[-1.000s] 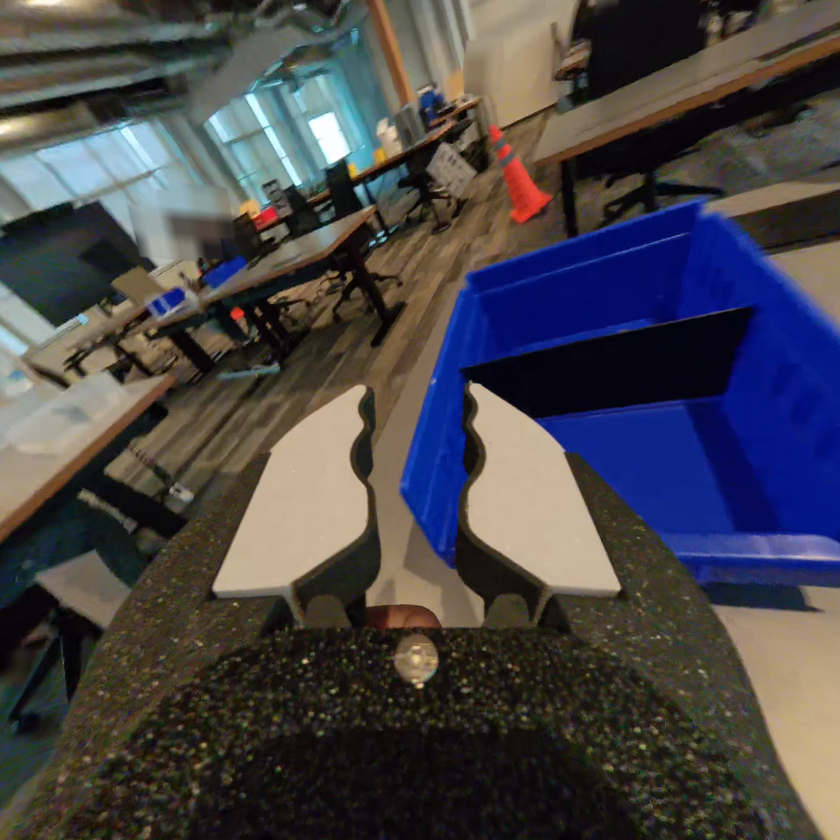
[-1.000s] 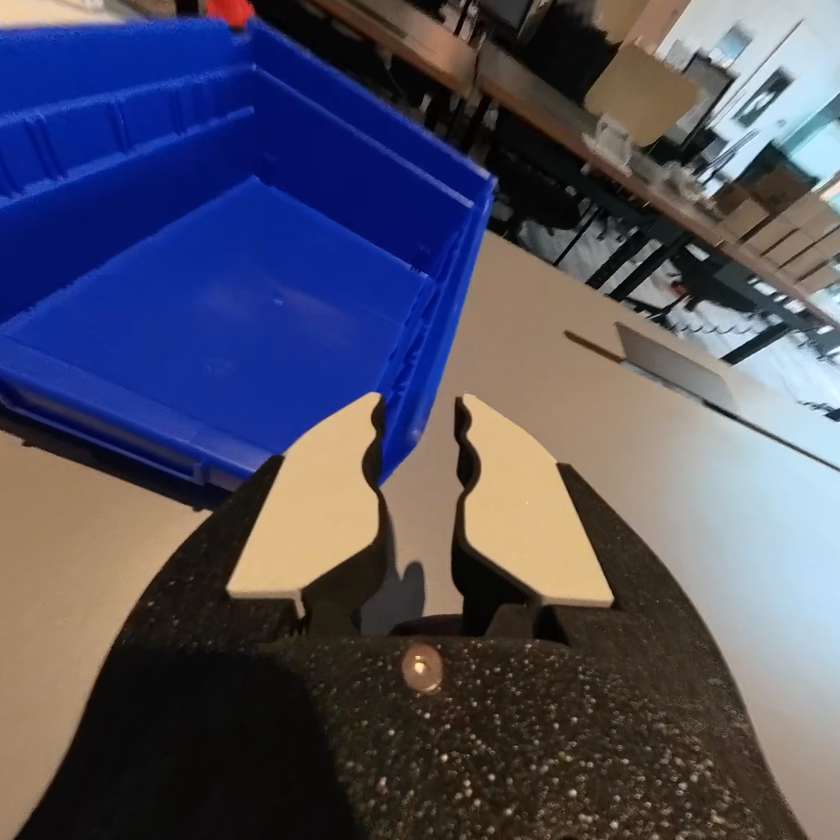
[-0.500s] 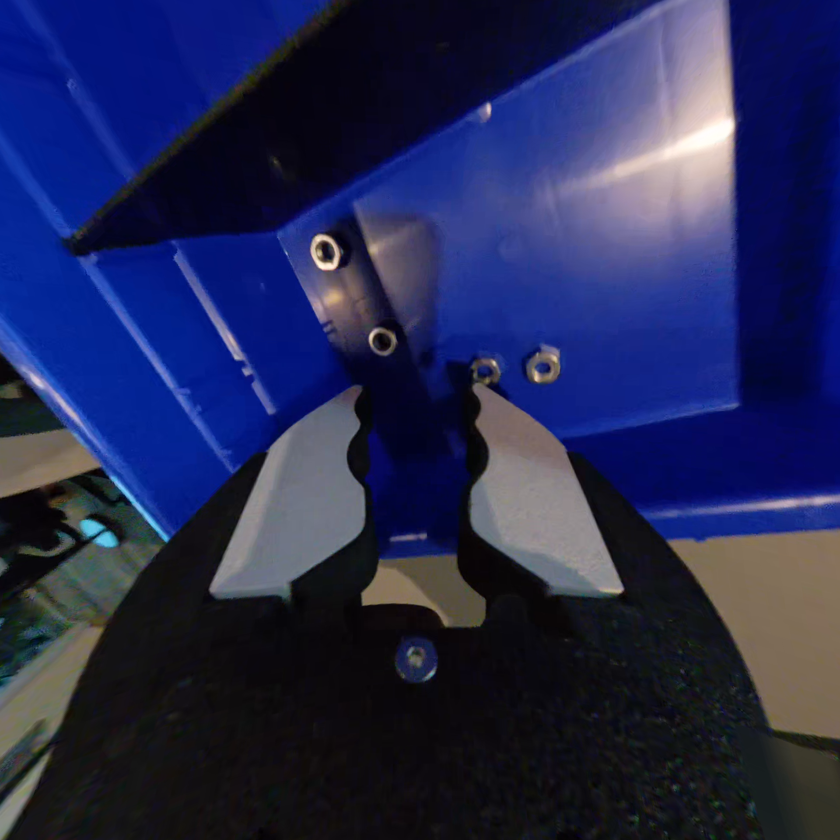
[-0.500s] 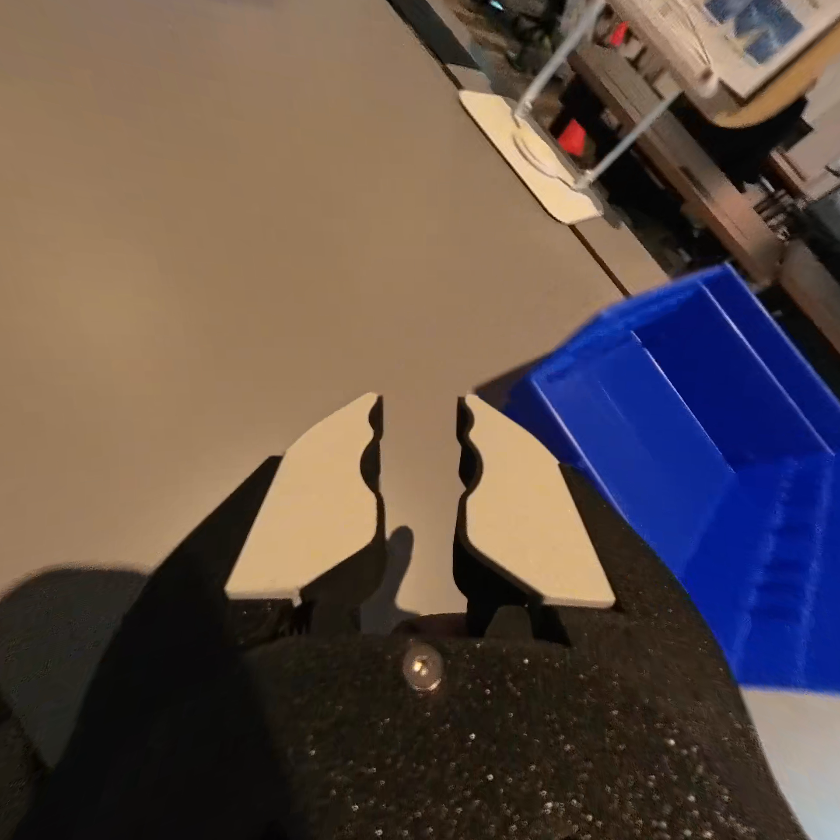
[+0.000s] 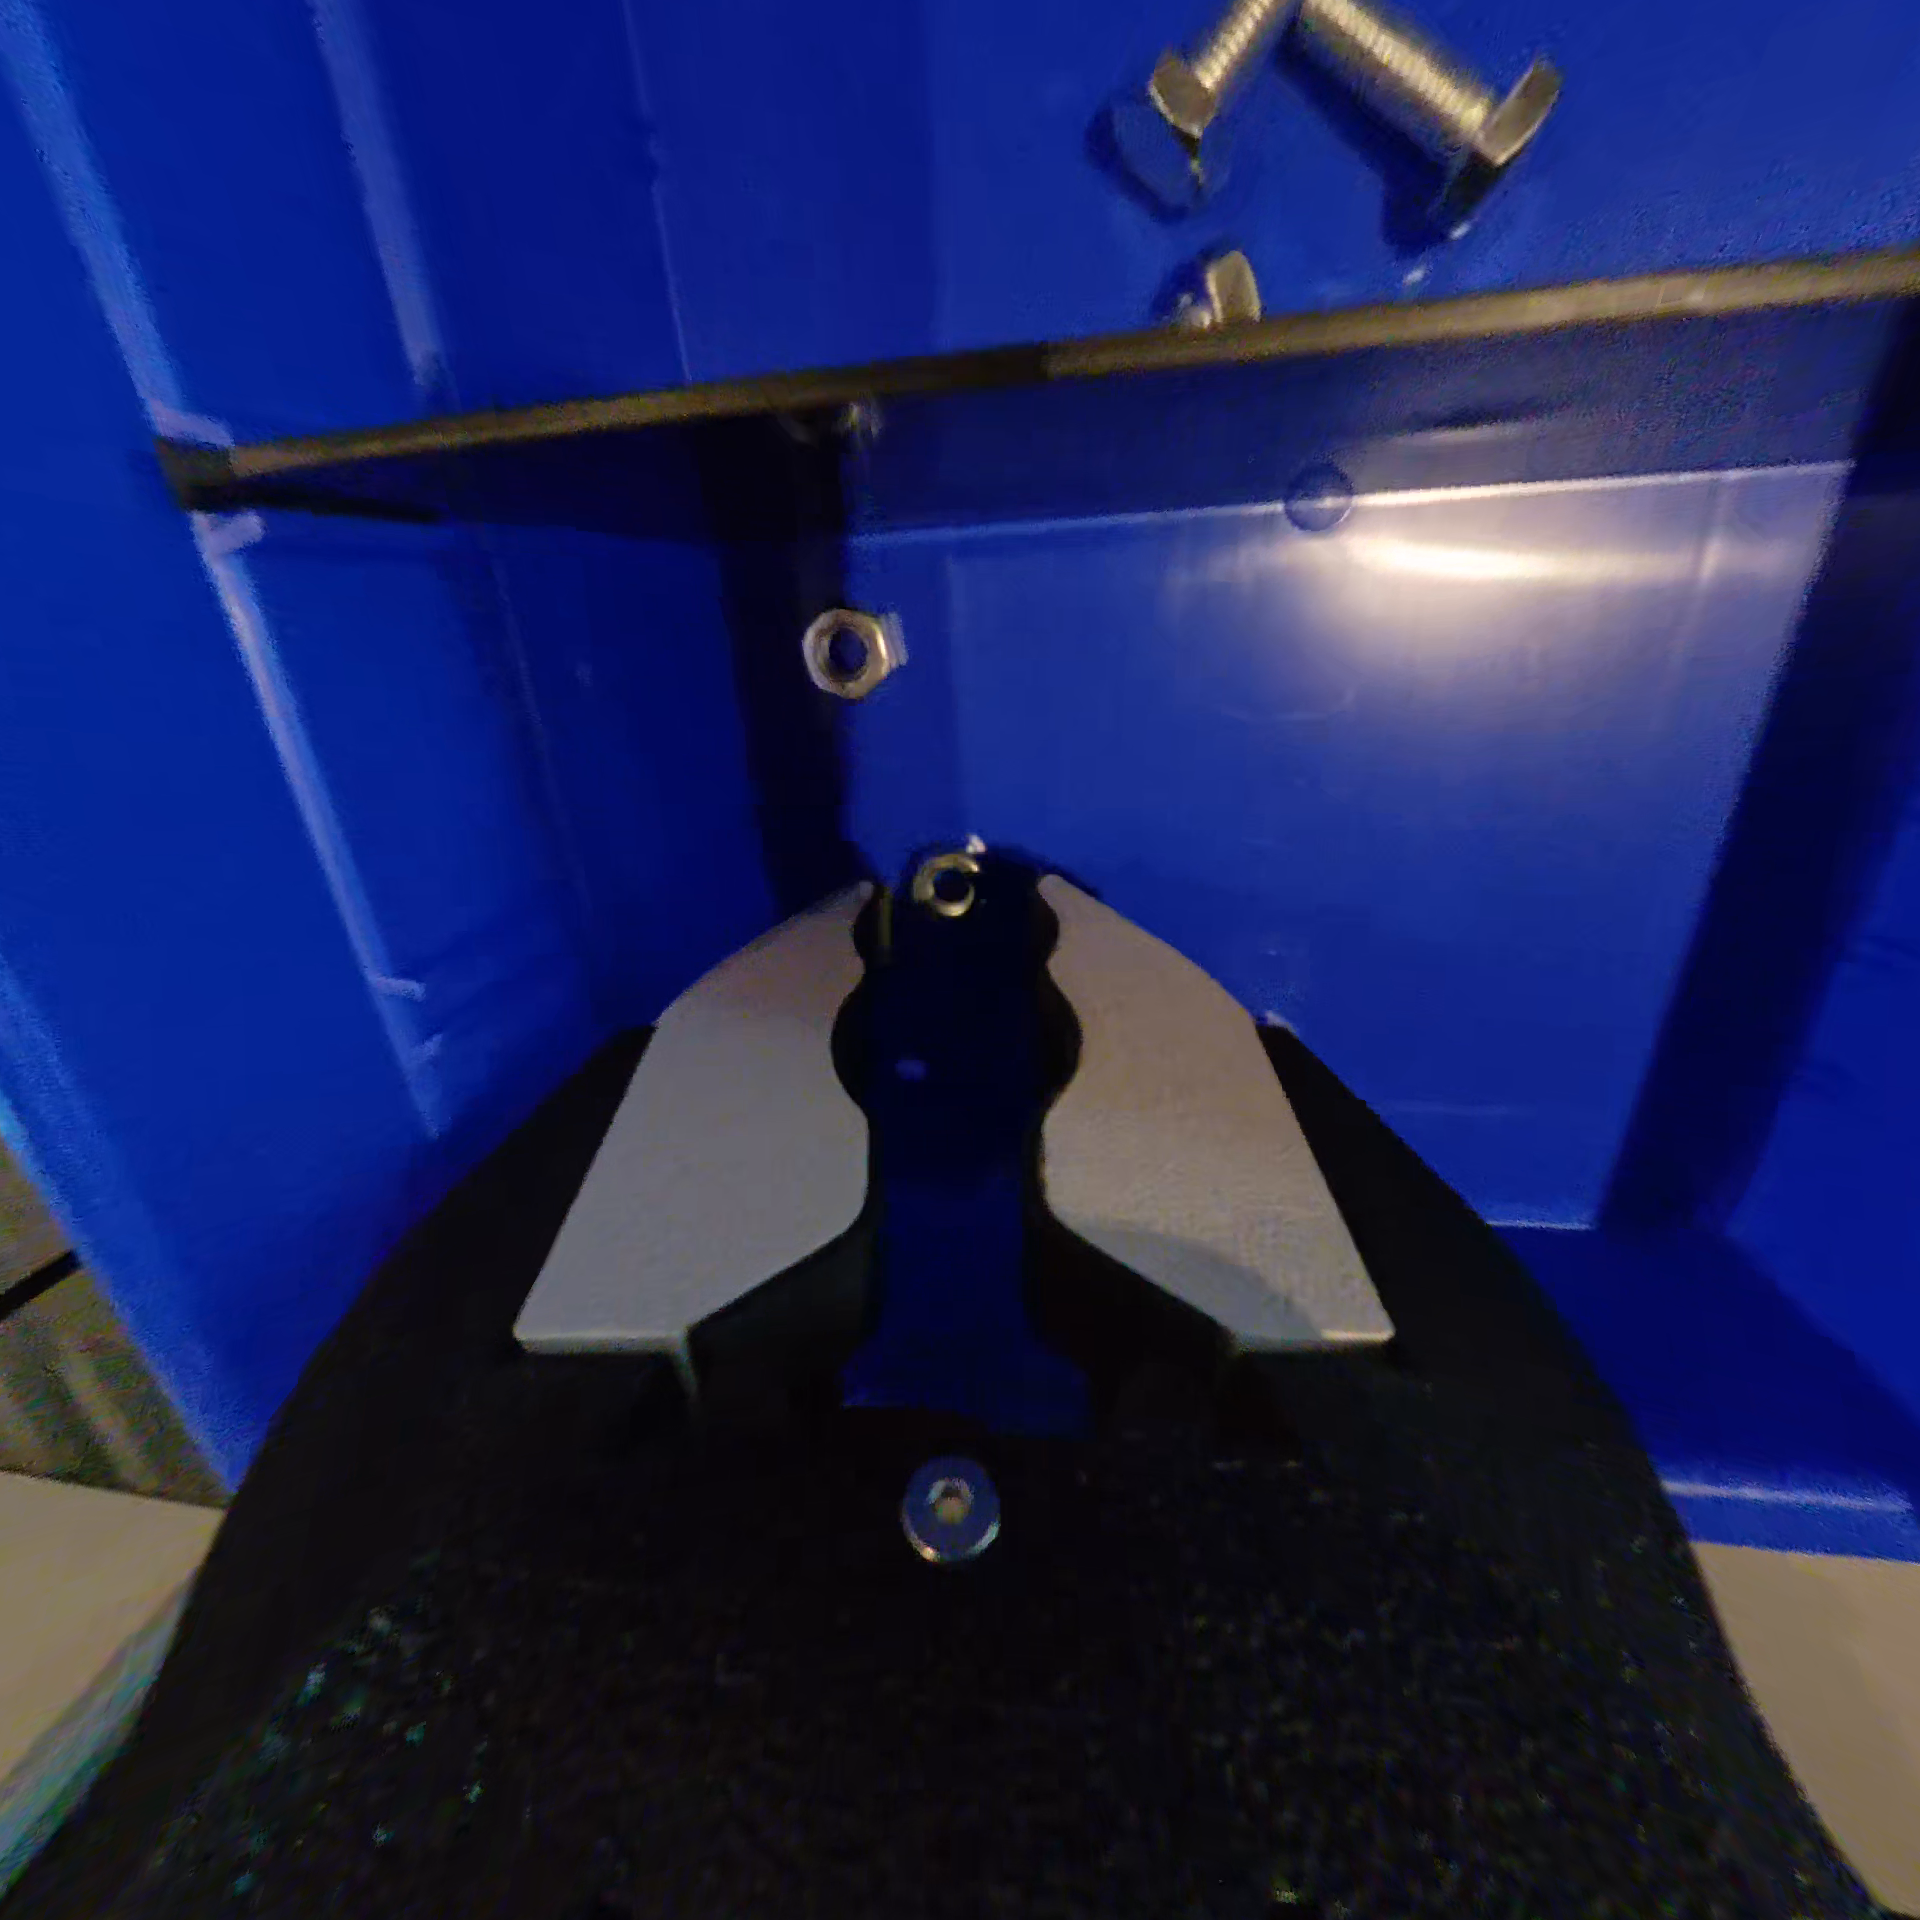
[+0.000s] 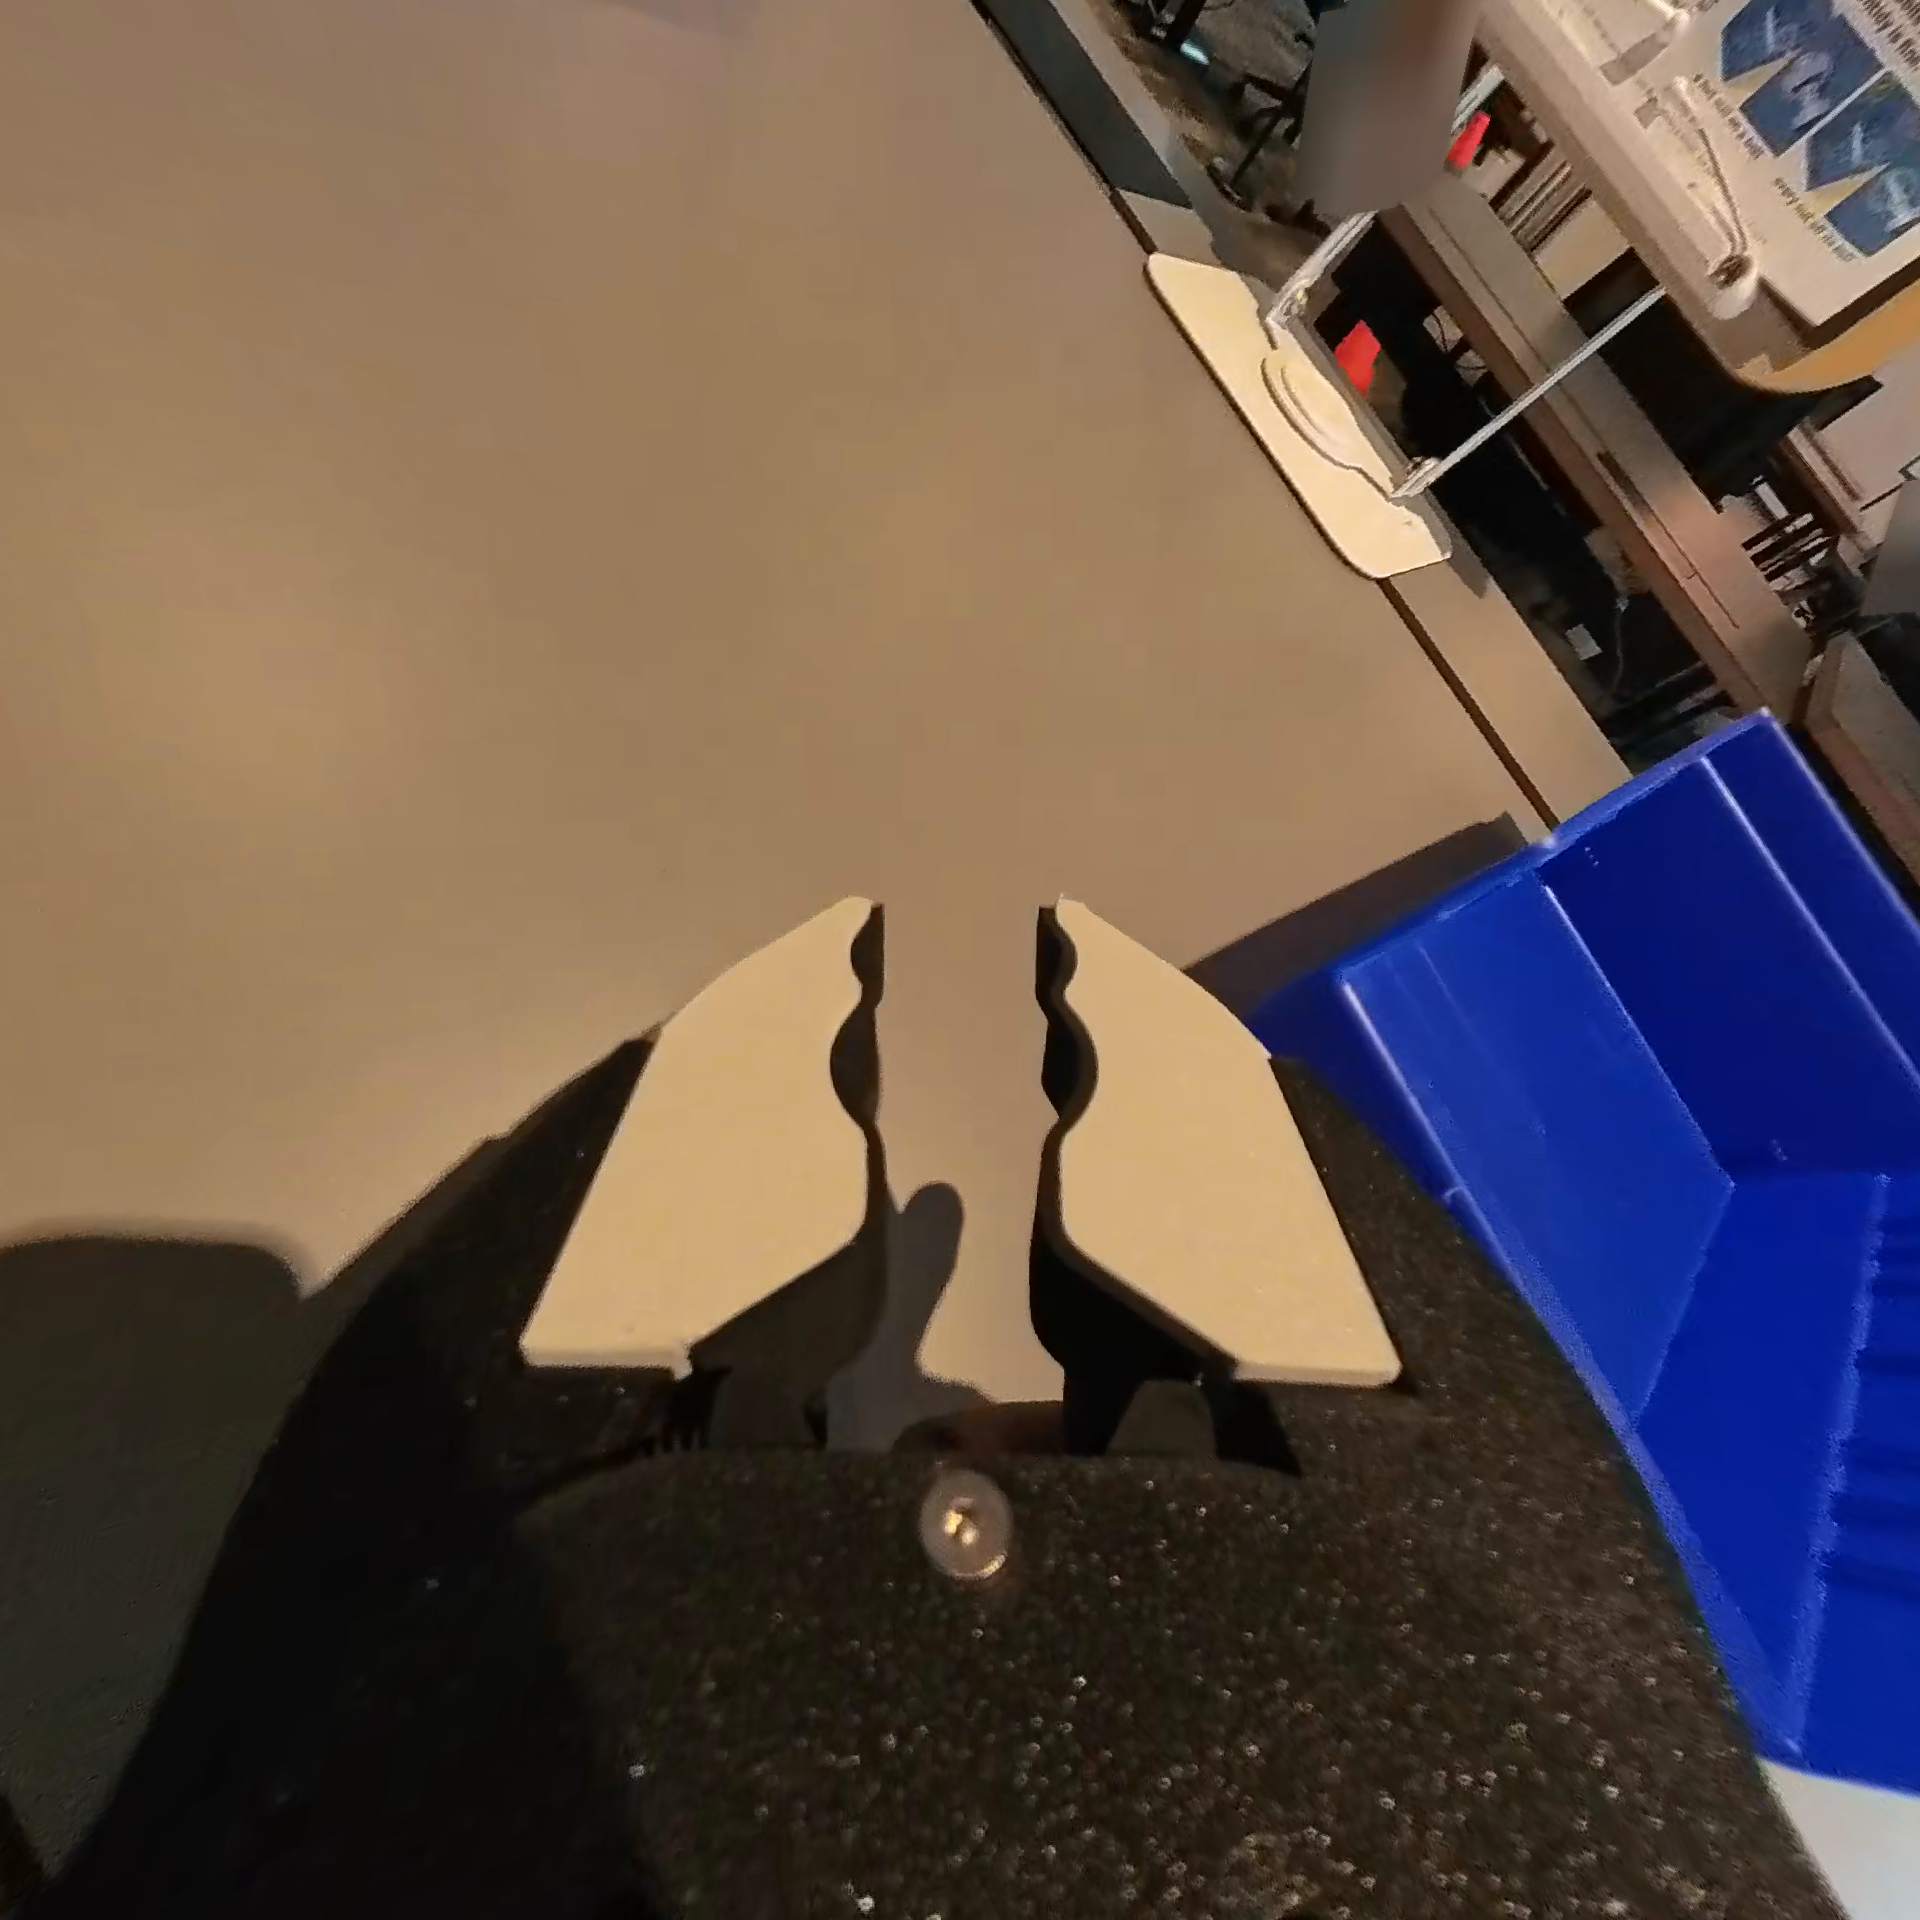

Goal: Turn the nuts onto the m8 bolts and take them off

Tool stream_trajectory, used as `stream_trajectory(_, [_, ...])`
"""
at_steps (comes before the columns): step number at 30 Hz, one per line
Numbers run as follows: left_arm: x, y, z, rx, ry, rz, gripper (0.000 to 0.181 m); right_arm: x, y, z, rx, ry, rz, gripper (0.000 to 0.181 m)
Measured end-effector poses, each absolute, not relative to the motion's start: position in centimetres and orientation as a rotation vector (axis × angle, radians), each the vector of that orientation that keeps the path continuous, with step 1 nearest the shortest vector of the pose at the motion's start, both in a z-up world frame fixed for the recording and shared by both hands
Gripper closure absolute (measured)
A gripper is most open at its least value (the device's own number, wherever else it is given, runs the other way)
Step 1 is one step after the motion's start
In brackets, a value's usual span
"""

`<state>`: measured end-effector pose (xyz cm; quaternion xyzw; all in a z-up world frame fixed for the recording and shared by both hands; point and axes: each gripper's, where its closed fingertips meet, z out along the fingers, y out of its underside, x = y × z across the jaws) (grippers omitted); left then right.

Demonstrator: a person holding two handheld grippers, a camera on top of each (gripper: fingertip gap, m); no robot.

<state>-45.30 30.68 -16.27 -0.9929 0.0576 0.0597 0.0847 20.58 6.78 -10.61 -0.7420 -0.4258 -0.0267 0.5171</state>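
Nut [image 5: 943, 886] between parted left fingers [image 5: 764, 1112] inside blue bin [image 5: 1351, 831], near black divider [image 5: 935, 384], right fingers [image 6: 1174, 1164] parted, empty, over bare table [image 6: 520, 520].

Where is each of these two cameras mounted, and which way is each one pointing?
Left wrist view: sits on the left gripper, looking down into the blue bin; its open fingers flank a nut, bolts lie beyond the black divider.
Right wrist view: sits on the right gripper, open, facing the bare table with the bin at the right edge.
Shared: both show the blue bin.
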Motion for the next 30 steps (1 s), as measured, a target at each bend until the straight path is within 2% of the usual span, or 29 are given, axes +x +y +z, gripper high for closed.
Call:
stream_trajectory(2, [-44.9, 30.7, -16.4, -2.949, 0.149, 0.117, 0.165, 20.6, 6.6, -10.9, -1.781, -1.027, -0.080, 0.153])
stream_trajectory(12, [-43.2, 29.8, -16.2, -2.940, 0.248, -0.035, 0.166, 20.9, 6.8, -11.0, -1.783, -1.006, -0.076, 0.154])
stream_trajectory(16, [-40.9, 31.3, -13.8, -2.829, 0.321, -0.086, 0.167, 20.1, 6.9, -10.9, -1.771, -1.020, -0.078, 0.154])
stream_trajectory(19, [-35.3, 32.1, -8.5, -2.624, 0.516, -0.122, 0.167, 19.6, 7.0, -10.8, -1.745, -1.021, -0.071, 0.155])
stream_trajectory(23, [-22.7, 28.2, -2.4, -2.331, 0.942, -0.199, 0.168, 19.2, 8.0, -10.2, -1.678, -0.957, -0.074, 0.158])
stream_trajectory(26, [-13.4, 22.3, -3.3, -2.189, 1.308, -0.282, 0.167, 19.0, 9.0, -9.5, -1.615, -0.865, -0.064, 0.160])
stream_trajectory(30, [-6.4, 15.2, -9.5, -2.126, 1.723, -0.336, 0.167, 19.7, 9.7, -8.9, -1.560, -0.788, -0.129, 0.163])
